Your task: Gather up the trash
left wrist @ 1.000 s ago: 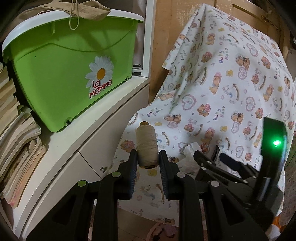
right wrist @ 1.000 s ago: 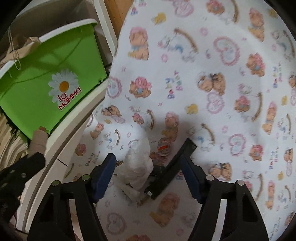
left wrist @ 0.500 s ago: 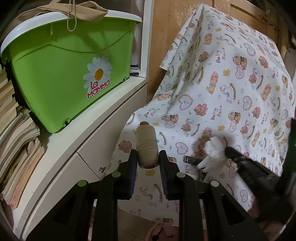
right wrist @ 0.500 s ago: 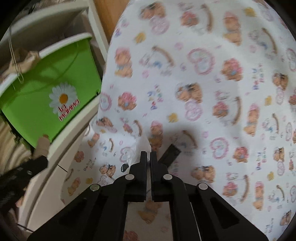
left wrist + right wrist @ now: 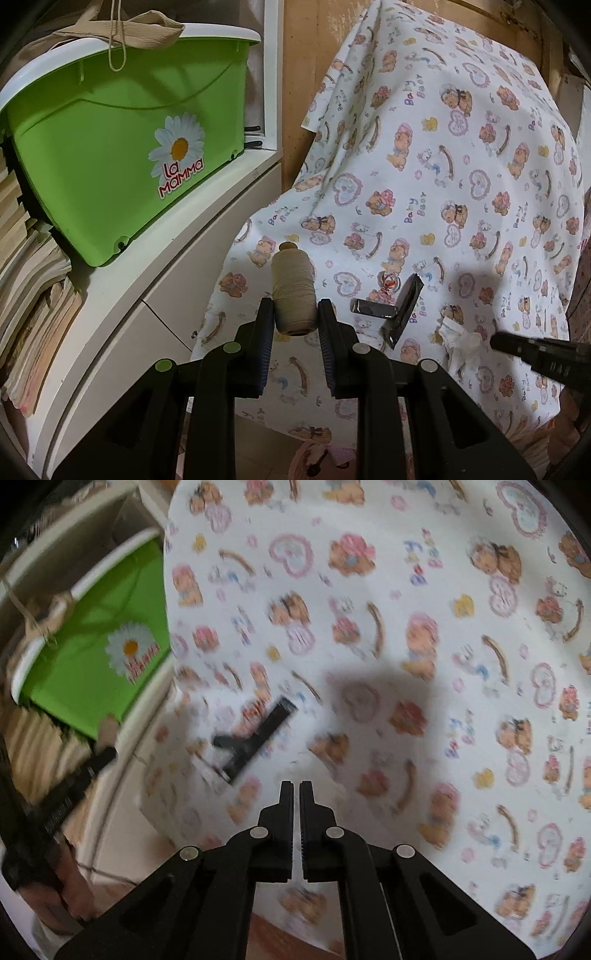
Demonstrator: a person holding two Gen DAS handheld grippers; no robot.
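Note:
My left gripper (image 5: 295, 314) is shut on a beige spool of thread (image 5: 293, 291) and holds it upright above the bear-print cloth (image 5: 461, 166). In the left wrist view my right gripper (image 5: 491, 341) comes in from the right with a crumpled white tissue (image 5: 460, 345) pinched at its tip. In the blurred right wrist view the right gripper (image 5: 295, 788) has its jaws closed; the tissue is hidden there. A black and silver tool (image 5: 402, 308) lies on the cloth, also in the right wrist view (image 5: 255, 734).
A green "La Mamma" tub (image 5: 122, 147) with a beige bag draped over it stands on a white cabinet (image 5: 159, 288) at the left. Stacked papers (image 5: 29, 288) lie far left. Wooden panels (image 5: 306, 74) stand behind the cloth.
My right gripper closed on the white tissue, lifted it off the cloth and pulled back to the right, uncovering the black tool. My left gripper kept holding the spool.

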